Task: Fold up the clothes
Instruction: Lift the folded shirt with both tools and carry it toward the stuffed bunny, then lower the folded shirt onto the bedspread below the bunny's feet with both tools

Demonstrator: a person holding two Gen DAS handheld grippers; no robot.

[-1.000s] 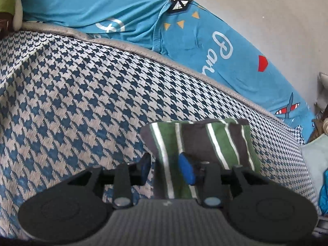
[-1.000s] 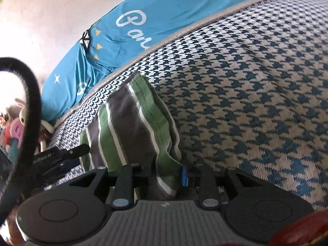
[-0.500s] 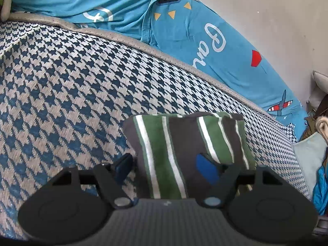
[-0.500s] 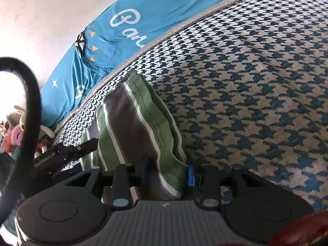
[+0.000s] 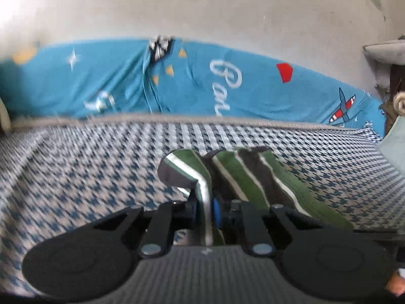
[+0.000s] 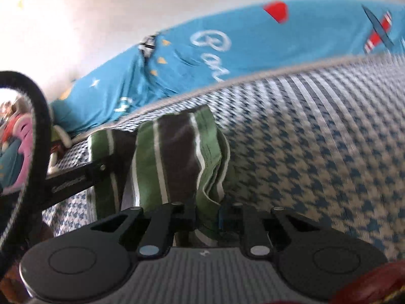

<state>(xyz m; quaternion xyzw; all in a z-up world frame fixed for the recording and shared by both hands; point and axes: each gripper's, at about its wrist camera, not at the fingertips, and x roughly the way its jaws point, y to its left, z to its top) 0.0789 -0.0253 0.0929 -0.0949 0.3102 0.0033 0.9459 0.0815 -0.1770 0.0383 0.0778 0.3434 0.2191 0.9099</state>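
Note:
A folded garment with green, dark brown and white stripes hangs just above the houndstooth bed cover. My left gripper is shut on its near left edge, a strip of cloth pinched between the blue pads. In the right wrist view the same striped garment bulges upward, and my right gripper is shut on its near right corner. The left gripper's black body shows at the left of that view, beside the garment.
A blue printed sheet lies bunched along the wall behind the bed. A pale cushion sits at the right edge, and toys are piled at the left. The houndstooth cover stretches wide to the right.
My left gripper went from open around the garment's edge to shut on it. Both grippers have tilted up and lifted the garment, so the wall now fills the upper view.

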